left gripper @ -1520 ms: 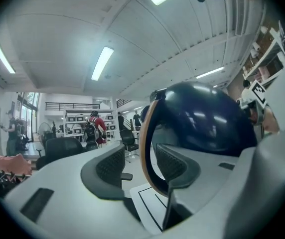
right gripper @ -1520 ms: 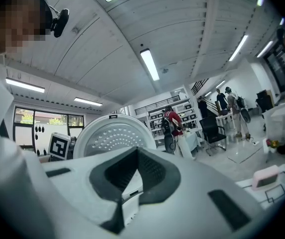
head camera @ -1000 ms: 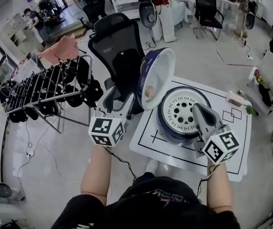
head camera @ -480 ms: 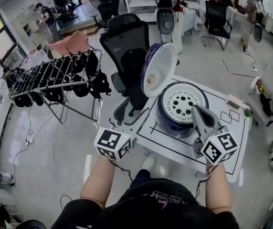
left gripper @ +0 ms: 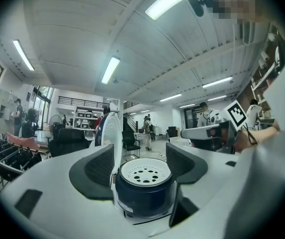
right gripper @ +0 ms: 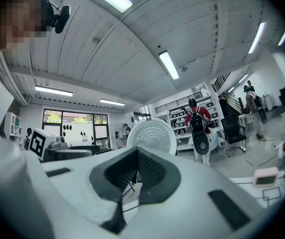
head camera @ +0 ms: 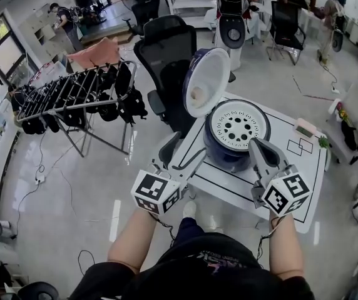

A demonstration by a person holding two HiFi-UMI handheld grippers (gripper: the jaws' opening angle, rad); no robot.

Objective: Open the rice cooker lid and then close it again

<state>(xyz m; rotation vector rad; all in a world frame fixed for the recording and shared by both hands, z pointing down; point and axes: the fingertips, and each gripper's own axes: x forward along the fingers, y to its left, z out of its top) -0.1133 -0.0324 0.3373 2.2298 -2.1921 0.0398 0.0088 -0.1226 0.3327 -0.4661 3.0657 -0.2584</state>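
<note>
Jaws on our left gripper (head camera: 185, 149) have just been opening and stand wide, gripping nothing. Since a second ago we carried it in from beside the table (head camera: 304, 192), and the rice cooker (head camera: 219, 152) sits just ahead. Our right gripper (head camera: 256, 144) is closed, empty, cooker at its left. Its view shows only the upright lid (right gripper: 151, 136); the left's shows the body too.

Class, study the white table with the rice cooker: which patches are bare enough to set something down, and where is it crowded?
Bare: the table strip between the rice cooker and the near edge, and the right side between the cooker and the small pink box. Crowded: the far left corner, where the raised lid stands before the office chair.
</note>
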